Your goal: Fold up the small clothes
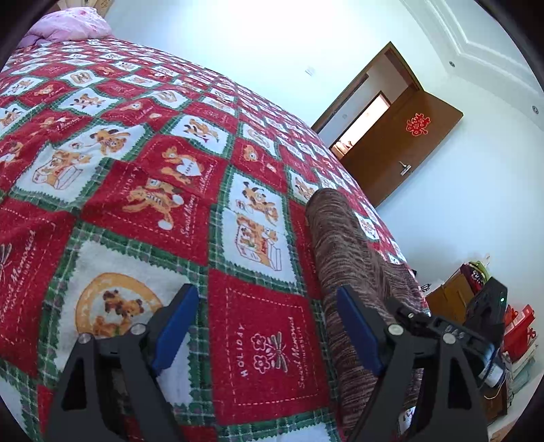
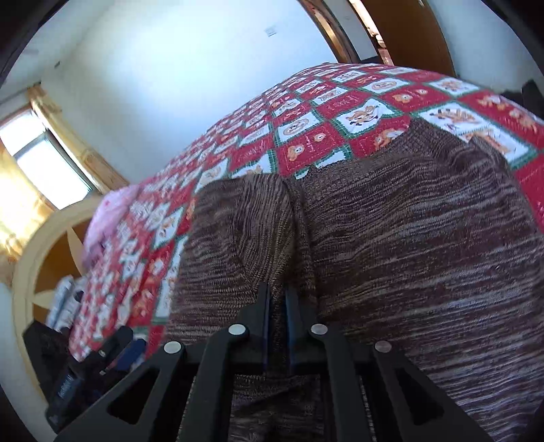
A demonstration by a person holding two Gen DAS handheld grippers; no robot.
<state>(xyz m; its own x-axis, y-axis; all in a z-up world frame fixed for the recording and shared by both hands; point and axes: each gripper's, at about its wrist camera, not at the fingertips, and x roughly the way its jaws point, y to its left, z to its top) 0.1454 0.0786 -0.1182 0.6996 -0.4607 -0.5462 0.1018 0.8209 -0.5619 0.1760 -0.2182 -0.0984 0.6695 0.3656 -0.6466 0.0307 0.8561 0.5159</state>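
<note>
A brown striped knit garment (image 2: pixel 408 244) lies on the red patchwork bedspread (image 2: pixel 306 115). My right gripper (image 2: pixel 277 292) is shut on a raised fold of the garment. In the left wrist view the same garment (image 1: pixel 343 244) lies to the right on the bedspread (image 1: pixel 142 163), and the right gripper (image 1: pixel 421 316) shows on it, its fingertips hidden. My left gripper (image 1: pixel 268 299) is open and empty, just above the bedspread, left of the garment.
A pink quilt (image 1: pixel 71 23) lies at the head of the bed. A brown door (image 1: pixel 401 142) stands open beyond the bed's far edge. Red bags and boxes (image 1: pixel 516 336) sit on the floor at the right. A window (image 2: pixel 40 163) is at the left.
</note>
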